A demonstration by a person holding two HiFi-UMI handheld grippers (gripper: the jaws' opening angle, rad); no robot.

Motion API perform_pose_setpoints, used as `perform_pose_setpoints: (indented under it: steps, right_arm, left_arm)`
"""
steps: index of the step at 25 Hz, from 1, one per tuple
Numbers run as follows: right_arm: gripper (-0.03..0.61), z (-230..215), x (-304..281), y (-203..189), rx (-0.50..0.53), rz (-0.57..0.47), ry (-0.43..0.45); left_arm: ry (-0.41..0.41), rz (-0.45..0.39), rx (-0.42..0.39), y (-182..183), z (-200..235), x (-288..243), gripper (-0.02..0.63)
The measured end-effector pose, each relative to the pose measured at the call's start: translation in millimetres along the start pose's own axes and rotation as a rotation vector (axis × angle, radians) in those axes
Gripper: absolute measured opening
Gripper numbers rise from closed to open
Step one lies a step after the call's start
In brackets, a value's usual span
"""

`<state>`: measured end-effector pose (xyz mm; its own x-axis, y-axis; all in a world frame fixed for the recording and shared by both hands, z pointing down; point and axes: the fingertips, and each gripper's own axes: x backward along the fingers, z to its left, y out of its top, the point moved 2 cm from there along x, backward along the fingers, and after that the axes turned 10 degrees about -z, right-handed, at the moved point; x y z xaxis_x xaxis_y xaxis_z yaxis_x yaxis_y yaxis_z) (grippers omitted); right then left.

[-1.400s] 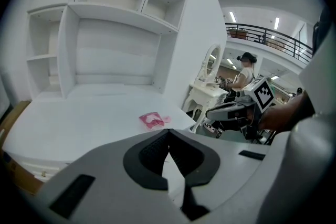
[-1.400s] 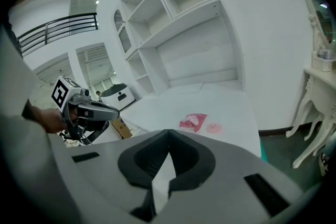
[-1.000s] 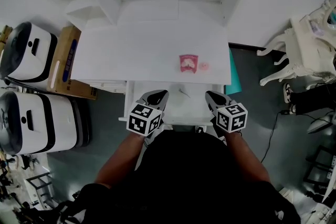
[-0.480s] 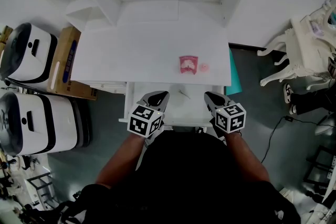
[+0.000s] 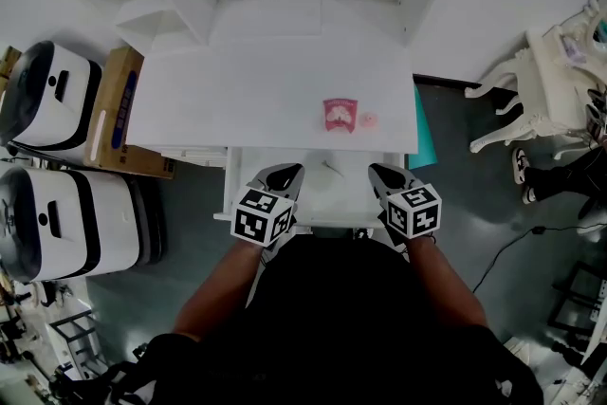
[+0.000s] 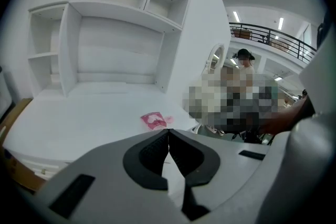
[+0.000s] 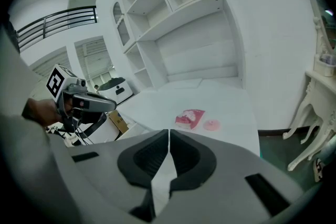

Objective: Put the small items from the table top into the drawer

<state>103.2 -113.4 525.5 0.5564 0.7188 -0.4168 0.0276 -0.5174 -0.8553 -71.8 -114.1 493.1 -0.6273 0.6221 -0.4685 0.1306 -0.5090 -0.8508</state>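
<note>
Pink packet [image 5: 340,115] and small pink disc [image 5: 368,119] lie just beside each other on the table top [image 5: 266,100], toward its front right part. The drawer [image 5: 327,199] stands pulled out below the table's front edge. A thin dark thing lies in it, too small to identify.

Tool state: the left gripper [image 5: 289,174] and the right gripper [image 5: 379,174] both hover over the drawer, on your side of the table edge. Each has its jaws pressed together with nothing between them.

Probable faults from this position:

1. Jaws not spread before approach. Shut tips will push the packet across the table instead of taking it.
2. Packet lies flat. Jaws coming straight down are likely to slide over it. Tilt the tips so that they catch one edge.
3. Disc is low and small. A grip on it is likely to slip. A sideways nudge could send it toward the right edge of the table.
4. Items sit close together. Closing on one may shove the other.
5. Release only above the drawer; a release too early risks a drop to the floor.
</note>
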Motion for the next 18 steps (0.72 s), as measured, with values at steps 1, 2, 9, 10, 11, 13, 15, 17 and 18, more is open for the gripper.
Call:
perform_pose_setpoints:
  steps: [1,2,9,10,11,13,15,17,18]
  right_arm:
    - [0.031,-1,-2,0,0.014,0.004,-0.002]
    - [0.031,-3,-3,-1,0.031,0.009,-0.005]
    - [0.031,-24,-27,-4,0.162,0.057,-0.035]
    - [0.031,-29,-31,-5,0.185,0.067,-0.043]
    - [0.031,-35,-36,-7,0.209,0.078,-0.052]
    - [0.031,-47,-46,-10,0.256,0.1,-0.07]
    - [0.032,-58,-56,-12,0.292,0.121,-0.08]
    - [0.032,-67,-67,-13,0.309,0.136,-0.083]
    - [0.032,-71,-73,-12,0.315,0.14,-0.083]
  left_arm:
    - [-0.003,0.006,0.003,-1,0,0,0.011]
    - [-0.008,0.012,0.007,-3,0,1,0.011]
    - [0.022,0.05,0.021,-17,9,8,0.011]
    - [0.029,0.055,0.027,-21,11,9,0.011]
    - [0.036,0.059,0.034,-24,12,10,0.011]
    - [0.051,0.067,0.044,-29,16,11,0.011]
    - [0.066,0.07,0.054,-33,18,15,0.011]
    - [0.082,0.068,0.064,-35,21,19,0.011]
    - [0.091,0.068,0.068,-36,22,22,0.011]
